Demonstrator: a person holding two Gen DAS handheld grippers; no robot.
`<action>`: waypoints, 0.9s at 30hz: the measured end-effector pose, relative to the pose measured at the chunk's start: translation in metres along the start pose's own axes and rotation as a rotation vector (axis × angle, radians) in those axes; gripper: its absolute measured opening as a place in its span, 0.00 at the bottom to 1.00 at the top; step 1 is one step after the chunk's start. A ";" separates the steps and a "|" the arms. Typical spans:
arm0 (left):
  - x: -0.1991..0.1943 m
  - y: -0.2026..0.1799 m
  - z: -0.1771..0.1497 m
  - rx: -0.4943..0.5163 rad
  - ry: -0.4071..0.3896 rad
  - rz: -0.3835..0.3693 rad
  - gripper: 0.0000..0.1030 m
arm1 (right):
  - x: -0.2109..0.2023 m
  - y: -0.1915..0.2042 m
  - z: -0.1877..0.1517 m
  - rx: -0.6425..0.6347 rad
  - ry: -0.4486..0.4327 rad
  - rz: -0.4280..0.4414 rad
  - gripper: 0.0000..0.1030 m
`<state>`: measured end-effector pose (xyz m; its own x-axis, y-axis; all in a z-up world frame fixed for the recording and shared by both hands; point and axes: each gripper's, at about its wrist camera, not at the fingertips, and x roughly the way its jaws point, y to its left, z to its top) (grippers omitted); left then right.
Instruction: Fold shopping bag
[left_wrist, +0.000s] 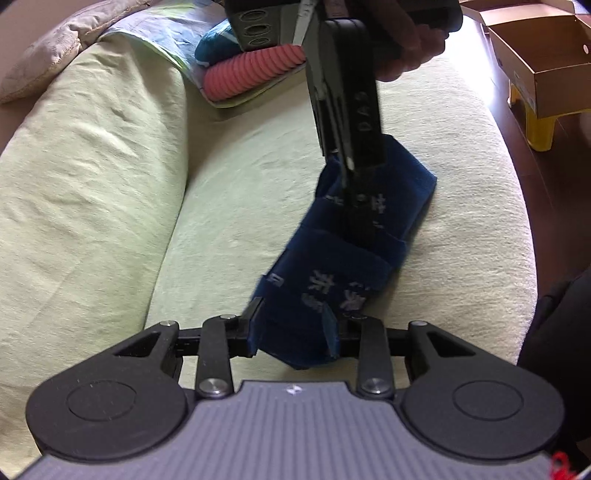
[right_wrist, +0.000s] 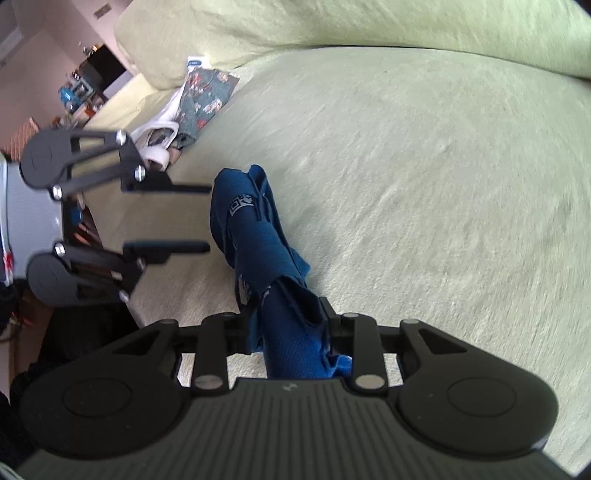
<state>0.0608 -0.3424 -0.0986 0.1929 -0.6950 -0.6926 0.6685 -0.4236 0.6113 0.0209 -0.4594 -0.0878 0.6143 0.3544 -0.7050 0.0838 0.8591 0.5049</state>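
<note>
The dark blue shopping bag (left_wrist: 343, 254) with pale printed characters is rolled into a narrow bundle above the pale green sofa seat (left_wrist: 240, 177). My left gripper (left_wrist: 295, 317) is open, its fingers on either side of the bundle's near end without pinching it. In the right wrist view the left gripper (right_wrist: 207, 218) stands open just short of the bag's (right_wrist: 255, 229) far end. My right gripper (right_wrist: 290, 314) is shut on the bag's other end. In the left wrist view it (left_wrist: 354, 192) comes down from above onto the bundle.
A pink ribbed roll (left_wrist: 251, 70) and a teal item lie on a cloth at the sofa's back. An open cardboard box (left_wrist: 543, 62) rests on a yellow stool beside the sofa. A floral cloth (right_wrist: 207, 99) and white item (right_wrist: 159, 144) lie at the seat's far end.
</note>
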 end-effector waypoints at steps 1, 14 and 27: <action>0.003 0.000 -0.002 -0.006 0.001 0.003 0.38 | 0.001 -0.003 0.000 0.009 -0.003 0.006 0.26; 0.036 0.022 -0.007 -0.156 0.017 -0.111 0.41 | 0.006 -0.028 -0.004 0.070 -0.054 0.041 0.30; 0.051 0.036 0.001 -0.288 0.100 -0.170 0.39 | -0.003 -0.018 -0.019 0.086 -0.169 -0.051 0.35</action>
<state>0.0942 -0.3936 -0.1121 0.1210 -0.5625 -0.8179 0.8695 -0.3374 0.3607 0.0020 -0.4692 -0.1043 0.7302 0.2374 -0.6406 0.1806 0.8373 0.5161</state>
